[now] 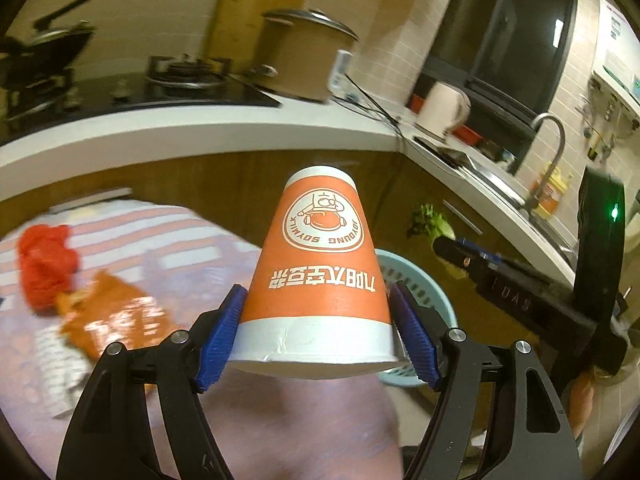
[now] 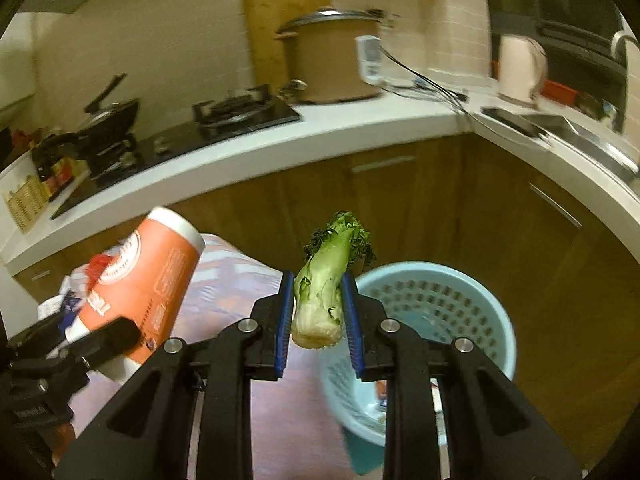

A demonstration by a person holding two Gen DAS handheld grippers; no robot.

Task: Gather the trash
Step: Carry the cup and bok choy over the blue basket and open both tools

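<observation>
My left gripper [image 1: 318,328] is shut on an orange and white paper cup [image 1: 320,264], held upside down above the table; the cup also shows at the left of the right wrist view [image 2: 148,280]. My right gripper [image 2: 318,316] is shut on a green vegetable stalk [image 2: 326,280], held in the air beside the light blue perforated waste basket [image 2: 452,292]. The basket peeks out behind the cup in the left wrist view [image 1: 420,276], with the vegetable [image 1: 430,222] and right gripper above it. A red crumpled bag [image 1: 46,264] and an orange snack wrapper [image 1: 116,316] lie on the table.
The table has a striped pinkish cloth [image 1: 192,240]. Behind runs a white L-shaped counter [image 1: 200,128] with a gas hob [image 1: 184,76], a large pot [image 1: 304,52], a kettle [image 1: 444,108] and a sink with faucet [image 1: 552,136]. Wooden cabinets [image 2: 440,200] stand below.
</observation>
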